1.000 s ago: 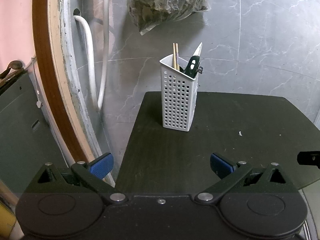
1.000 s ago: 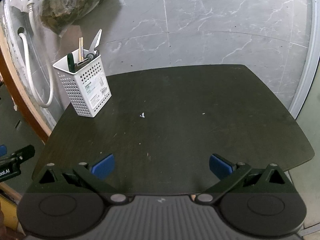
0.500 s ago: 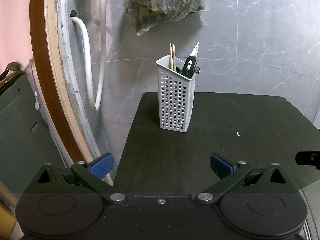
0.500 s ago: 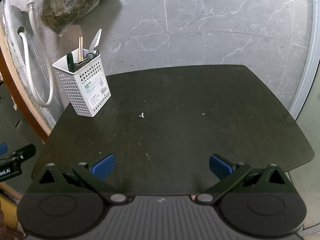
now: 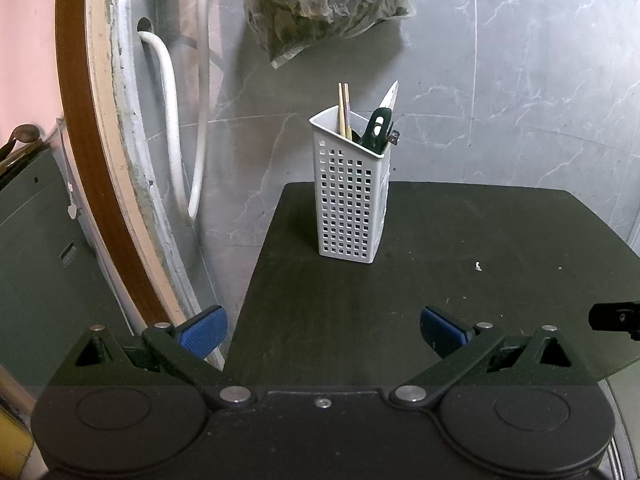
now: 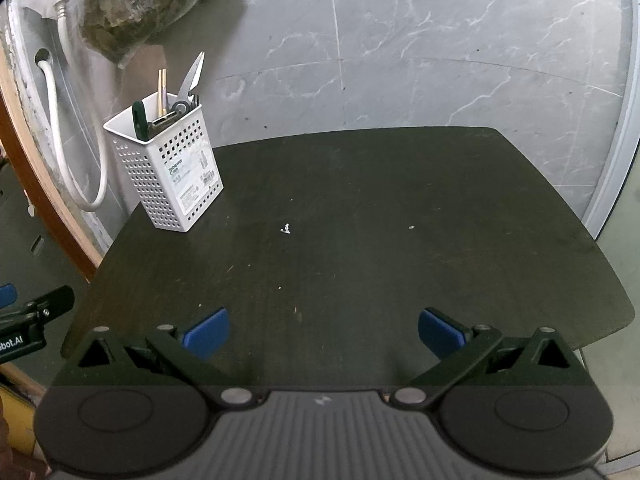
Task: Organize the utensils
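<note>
White perforated plastic holder (image 5: 350, 196) stands at your table's (image 6: 360, 240) far-left corner; its label (image 6: 190, 182) shows only rightward. Both grippers (image 5: 323, 330) (image 6: 323, 332) gape empty.

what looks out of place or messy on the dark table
Little stands out. A small white scrap lies loose mid-table on the dark table. The white perforated plastic holder stands upright near the back left corner, scissors and wooden chopsticks inside.

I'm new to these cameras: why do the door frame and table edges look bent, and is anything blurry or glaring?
Left wrist view: fisheye bowing curves the wooden door frame, corners go dark; the white utensil holder is sharp, no glare. Right wrist view: the dark table edges bulge outward, light is soft, and the holder's label is too small to read.
</note>
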`<state>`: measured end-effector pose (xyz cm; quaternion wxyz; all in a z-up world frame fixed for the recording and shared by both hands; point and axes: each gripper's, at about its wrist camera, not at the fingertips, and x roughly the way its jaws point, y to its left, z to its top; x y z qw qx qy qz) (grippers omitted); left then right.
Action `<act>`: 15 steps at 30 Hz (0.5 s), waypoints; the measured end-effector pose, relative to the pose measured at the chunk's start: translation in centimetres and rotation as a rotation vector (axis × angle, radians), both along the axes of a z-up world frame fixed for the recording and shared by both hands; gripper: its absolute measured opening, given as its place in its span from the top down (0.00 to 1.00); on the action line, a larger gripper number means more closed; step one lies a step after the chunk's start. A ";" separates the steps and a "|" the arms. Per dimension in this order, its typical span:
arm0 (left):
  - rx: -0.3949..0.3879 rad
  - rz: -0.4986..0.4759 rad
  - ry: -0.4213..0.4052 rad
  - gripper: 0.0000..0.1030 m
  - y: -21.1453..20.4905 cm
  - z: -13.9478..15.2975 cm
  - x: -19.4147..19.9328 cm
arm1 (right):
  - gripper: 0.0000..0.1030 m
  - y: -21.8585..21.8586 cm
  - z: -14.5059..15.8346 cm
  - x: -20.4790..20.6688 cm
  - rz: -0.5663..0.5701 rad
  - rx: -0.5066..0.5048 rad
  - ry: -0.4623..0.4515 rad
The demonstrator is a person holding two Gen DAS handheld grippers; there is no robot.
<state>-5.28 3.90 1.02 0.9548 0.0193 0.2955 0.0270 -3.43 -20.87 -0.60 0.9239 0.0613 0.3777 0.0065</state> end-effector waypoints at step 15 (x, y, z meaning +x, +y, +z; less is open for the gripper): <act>0.003 -0.010 0.009 0.01 -0.2 -0.2 0.5 | 0.00 0.1 -0.2 0.5 -0.008 -0.002 0.014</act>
